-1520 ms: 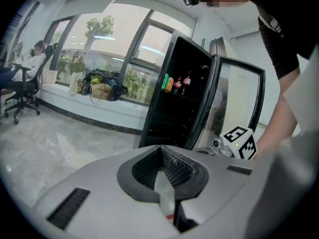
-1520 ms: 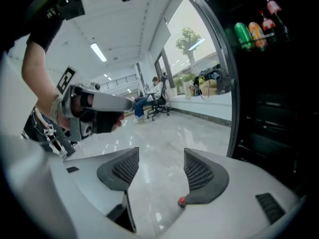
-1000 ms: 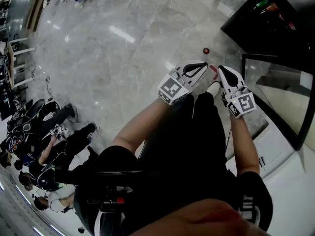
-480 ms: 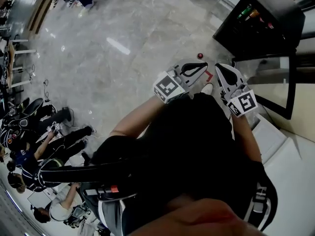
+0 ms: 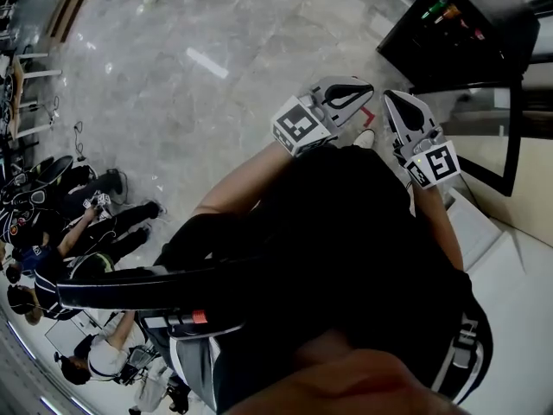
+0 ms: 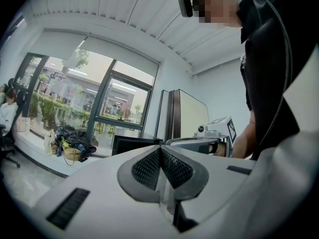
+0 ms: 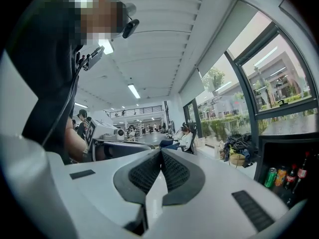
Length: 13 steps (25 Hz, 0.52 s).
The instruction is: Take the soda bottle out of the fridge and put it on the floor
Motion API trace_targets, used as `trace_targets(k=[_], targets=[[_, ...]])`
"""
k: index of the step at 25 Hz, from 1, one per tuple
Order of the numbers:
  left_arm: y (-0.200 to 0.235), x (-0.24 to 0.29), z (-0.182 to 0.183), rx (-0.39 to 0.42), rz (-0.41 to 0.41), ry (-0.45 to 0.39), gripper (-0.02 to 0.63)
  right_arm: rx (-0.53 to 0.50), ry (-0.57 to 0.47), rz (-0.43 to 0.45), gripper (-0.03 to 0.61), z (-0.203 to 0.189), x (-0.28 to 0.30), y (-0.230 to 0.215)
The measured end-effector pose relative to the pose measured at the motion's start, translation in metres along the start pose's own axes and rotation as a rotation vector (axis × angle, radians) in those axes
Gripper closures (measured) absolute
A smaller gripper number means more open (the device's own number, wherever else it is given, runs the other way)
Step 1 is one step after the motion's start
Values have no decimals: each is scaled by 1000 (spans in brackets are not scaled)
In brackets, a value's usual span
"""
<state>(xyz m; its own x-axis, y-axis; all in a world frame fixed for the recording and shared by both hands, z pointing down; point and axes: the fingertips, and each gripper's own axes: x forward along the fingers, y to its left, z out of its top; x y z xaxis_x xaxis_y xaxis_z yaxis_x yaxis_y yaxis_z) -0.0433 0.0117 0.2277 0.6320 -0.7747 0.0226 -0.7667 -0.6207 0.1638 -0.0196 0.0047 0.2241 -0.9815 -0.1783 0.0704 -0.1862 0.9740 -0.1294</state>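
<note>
The black fridge (image 5: 458,33) stands at the head view's top right, its glass door (image 5: 484,119) swung open. Bottles and cans (image 5: 442,14) stand on its shelves. The right gripper view shows a dark soda bottle with a red label (image 7: 302,170) beside a green can (image 7: 269,177) inside the fridge (image 7: 291,158). My left gripper (image 5: 368,86) and right gripper (image 5: 389,97) are held side by side in front of my body, short of the fridge. Both are shut with nothing between the pads (image 6: 160,149) (image 7: 161,151).
Grey marble floor (image 5: 216,67) spreads to the left. Several people sit at the lower left (image 5: 52,232). A red tape mark (image 5: 370,116) lies on the floor by my shoe (image 5: 366,137). A white cabinet top (image 5: 510,292) sits at the right. Windows (image 6: 75,103) line the far wall.
Both grippers have risen a little and come nearer the fridge. The small red object on the floor has gone out of sight behind the left gripper.
</note>
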Motion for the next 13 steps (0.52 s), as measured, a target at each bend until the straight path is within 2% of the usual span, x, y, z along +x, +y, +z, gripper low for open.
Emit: trace_targets(k=[13], targets=[[3,2,-1,11,0,0,615,-11,3,21,566,-2,2,-3]])
